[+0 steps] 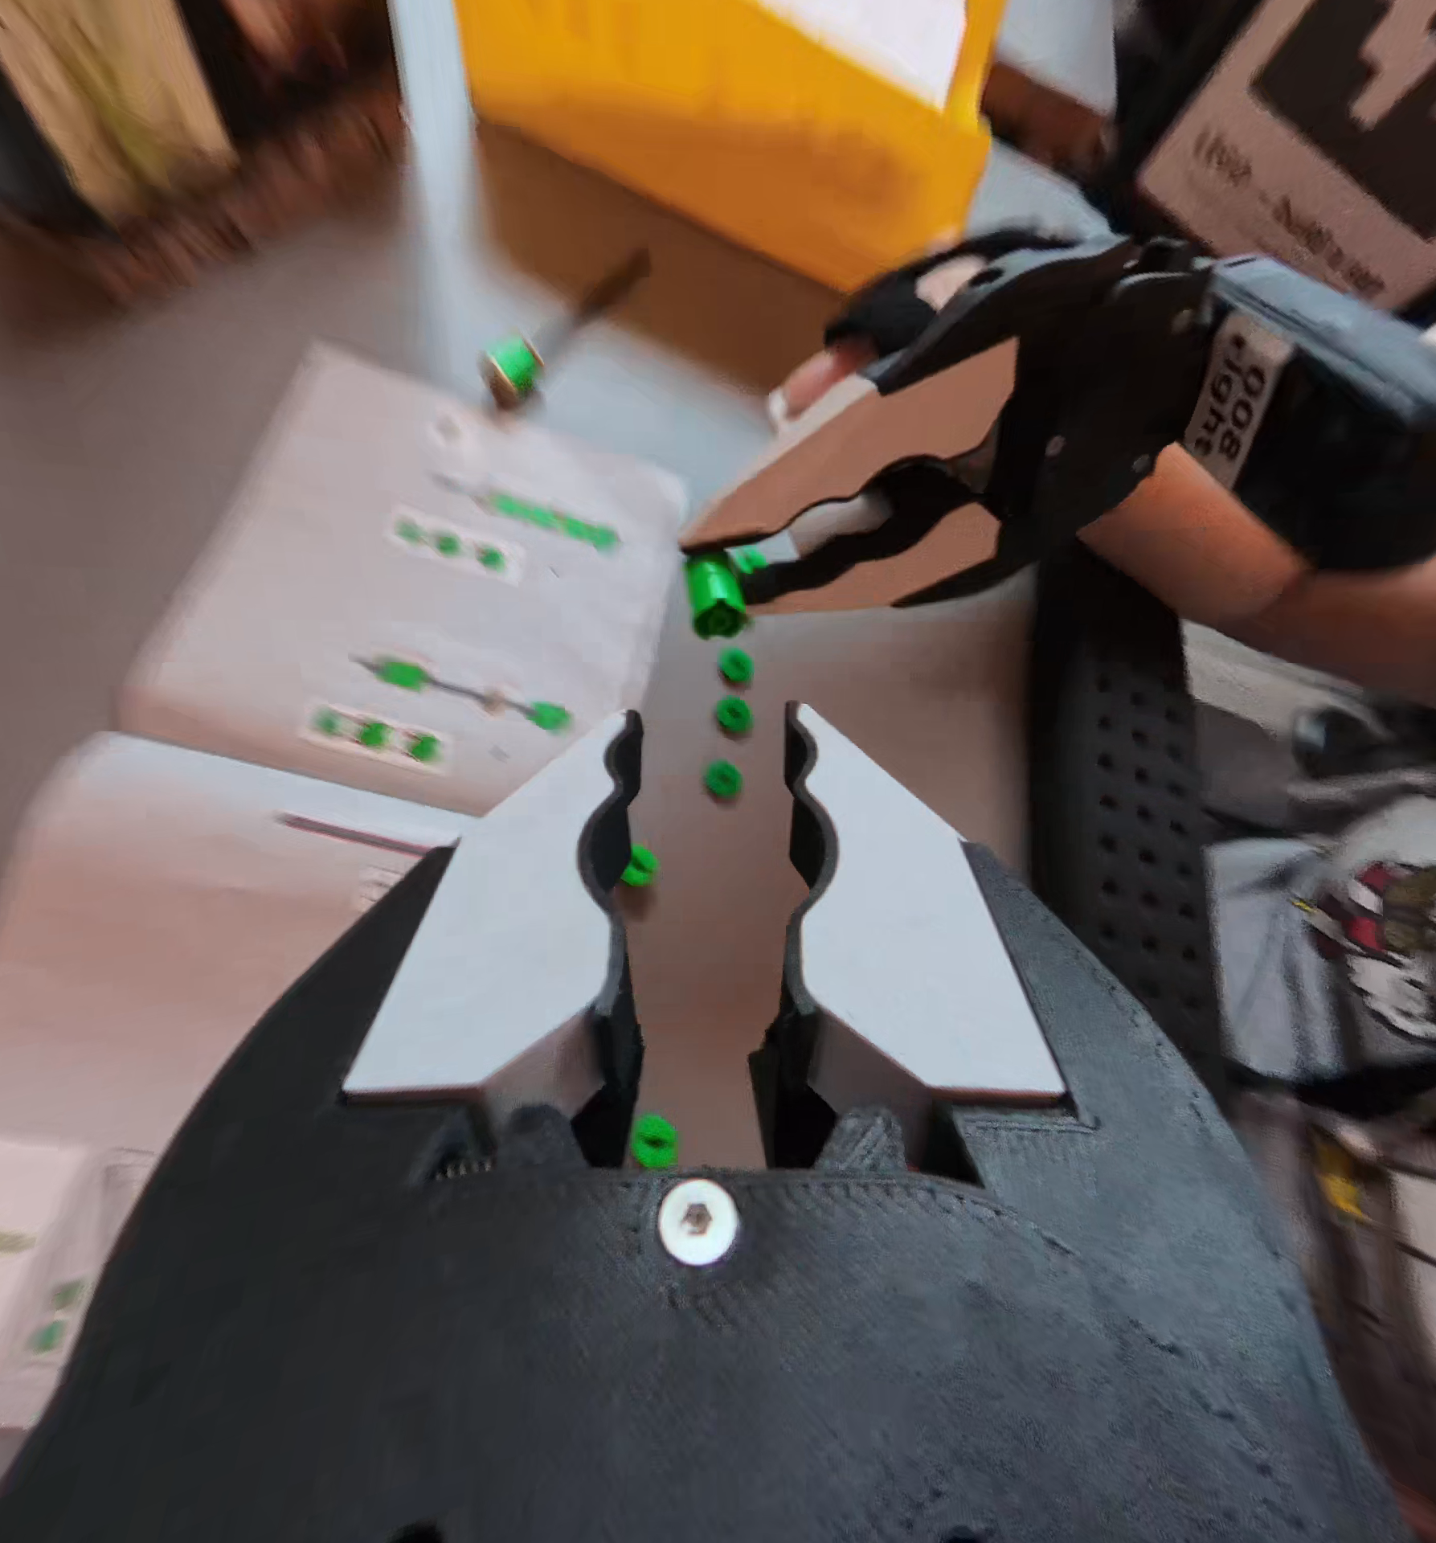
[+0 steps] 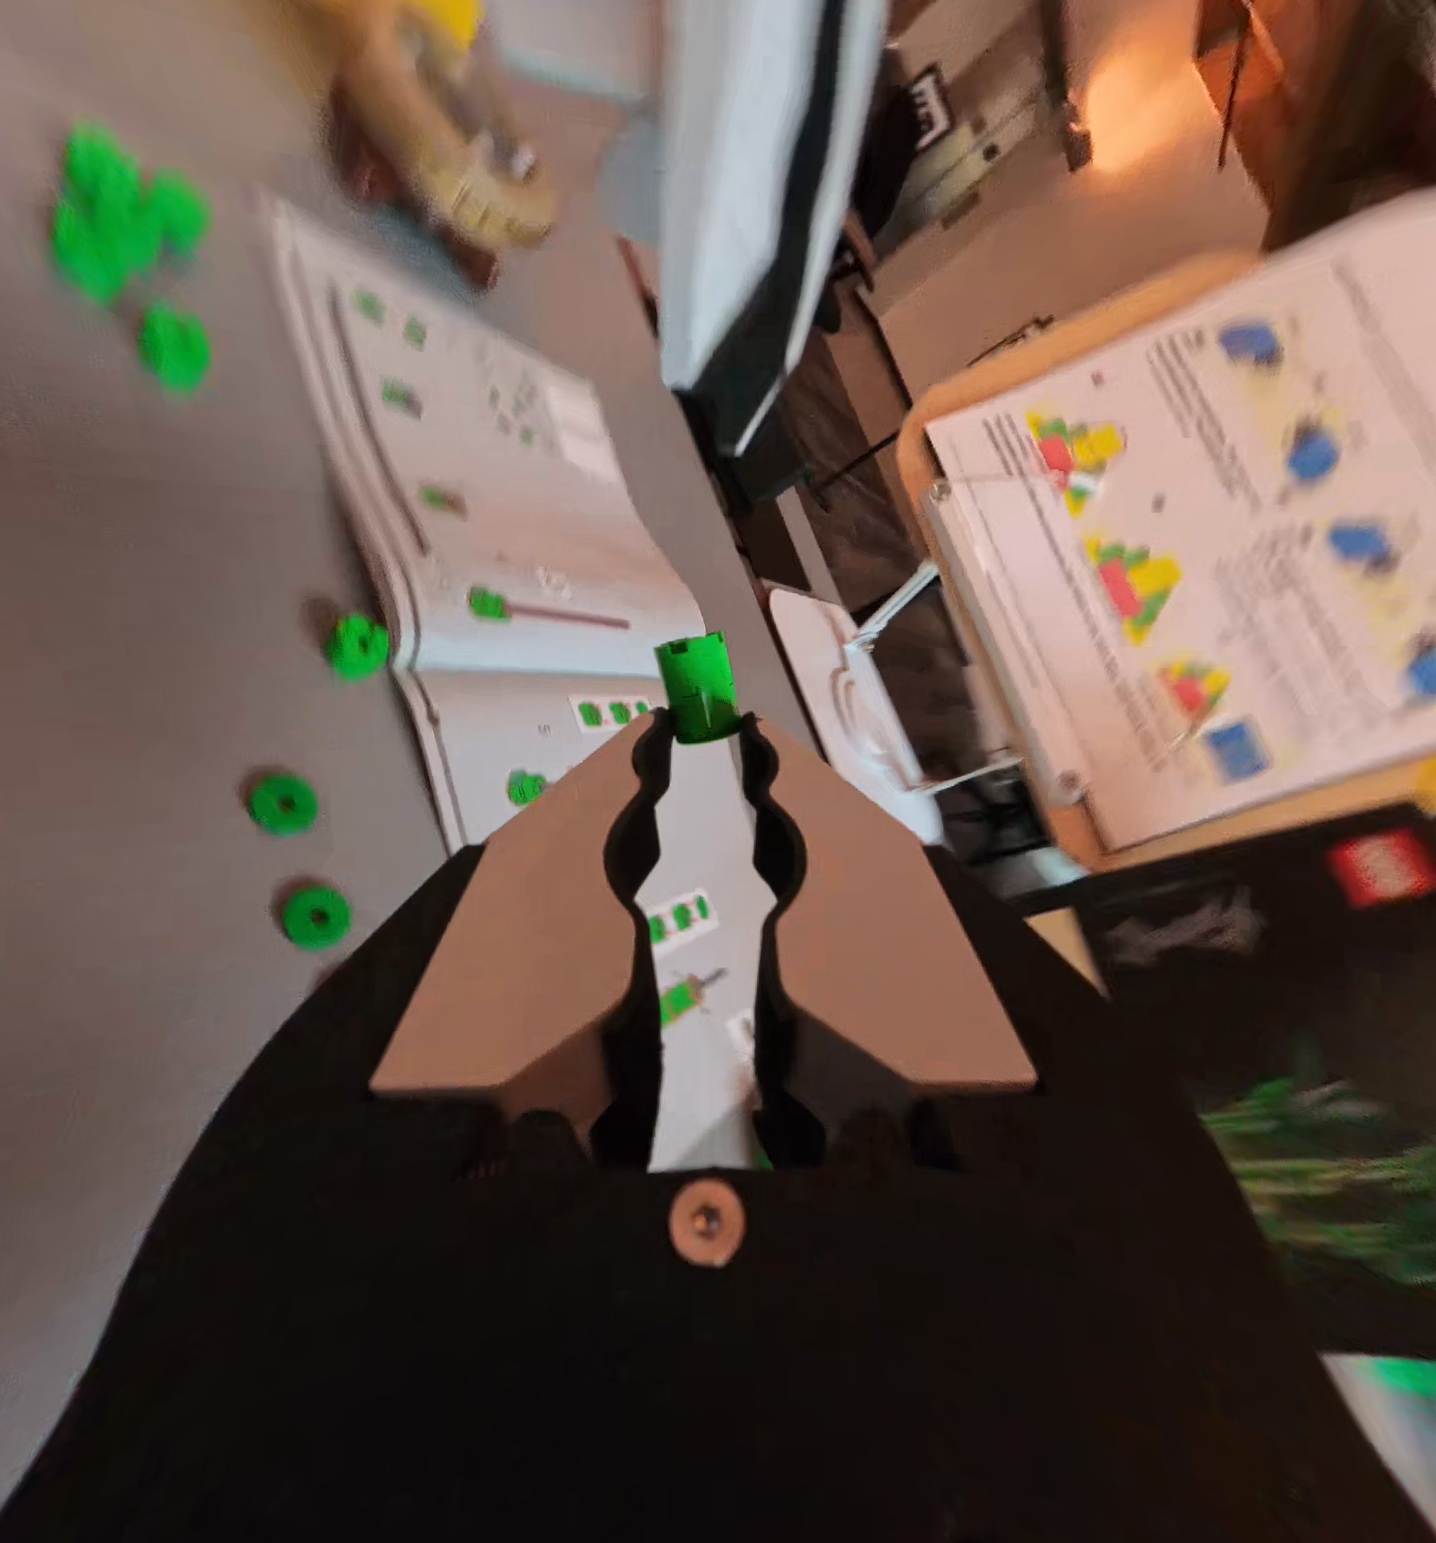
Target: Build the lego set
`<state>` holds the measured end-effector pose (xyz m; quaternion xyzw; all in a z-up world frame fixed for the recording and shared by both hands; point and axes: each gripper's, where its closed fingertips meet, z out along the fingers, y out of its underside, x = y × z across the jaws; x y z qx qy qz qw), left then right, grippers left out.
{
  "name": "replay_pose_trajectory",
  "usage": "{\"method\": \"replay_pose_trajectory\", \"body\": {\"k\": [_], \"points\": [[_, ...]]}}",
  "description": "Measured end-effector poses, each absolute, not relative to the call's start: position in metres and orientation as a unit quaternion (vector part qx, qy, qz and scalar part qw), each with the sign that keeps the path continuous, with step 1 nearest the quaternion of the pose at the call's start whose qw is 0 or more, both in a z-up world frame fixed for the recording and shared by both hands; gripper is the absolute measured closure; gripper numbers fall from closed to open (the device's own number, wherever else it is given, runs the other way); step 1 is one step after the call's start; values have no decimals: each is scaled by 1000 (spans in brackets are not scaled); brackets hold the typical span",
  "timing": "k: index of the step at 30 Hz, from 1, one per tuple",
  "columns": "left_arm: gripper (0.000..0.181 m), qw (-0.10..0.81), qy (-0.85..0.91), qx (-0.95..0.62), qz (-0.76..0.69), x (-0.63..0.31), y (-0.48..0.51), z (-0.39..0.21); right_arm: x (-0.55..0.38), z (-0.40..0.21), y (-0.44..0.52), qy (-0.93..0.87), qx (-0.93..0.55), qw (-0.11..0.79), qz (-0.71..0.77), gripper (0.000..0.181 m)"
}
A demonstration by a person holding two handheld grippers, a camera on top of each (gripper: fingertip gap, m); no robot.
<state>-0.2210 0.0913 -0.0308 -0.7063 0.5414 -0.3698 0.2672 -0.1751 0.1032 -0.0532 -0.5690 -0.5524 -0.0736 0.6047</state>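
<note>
The right gripper (image 2: 702,725) pinched a green piece (image 2: 696,691) just over the open booklet (image 2: 480,467); its blurred print was unreadable. The left gripper (image 1: 713,725) gaped empty beside it.

Grey tabletop (image 1: 297,301), matte, heavy motion blur. Yellow bin (image 1: 723,134) sits on a brown cardboard box (image 1: 614,242) at the far edge. Black perforated chair back (image 1: 1115,801) on the right. Other side: wooden board (image 2: 1023,351) carrying a printed sheet (image 2: 1249,534). Warm light patch (image 2: 1132,108) on brown furniture behind. Dark floor gap beyond the tabletop edge.
</note>
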Motion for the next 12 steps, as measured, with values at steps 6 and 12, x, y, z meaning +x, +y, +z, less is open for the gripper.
{"method": "replay_pose_trajectory", "body": {"k": [6,12], "points": [[139,552,569,-554,-254,-220,109,31,-170,-16,101,-325,-652,582,361,167],[130,619,614,-472,-134,-187,96,19,-163,9,92,-194,-597,489,605,167]]}}
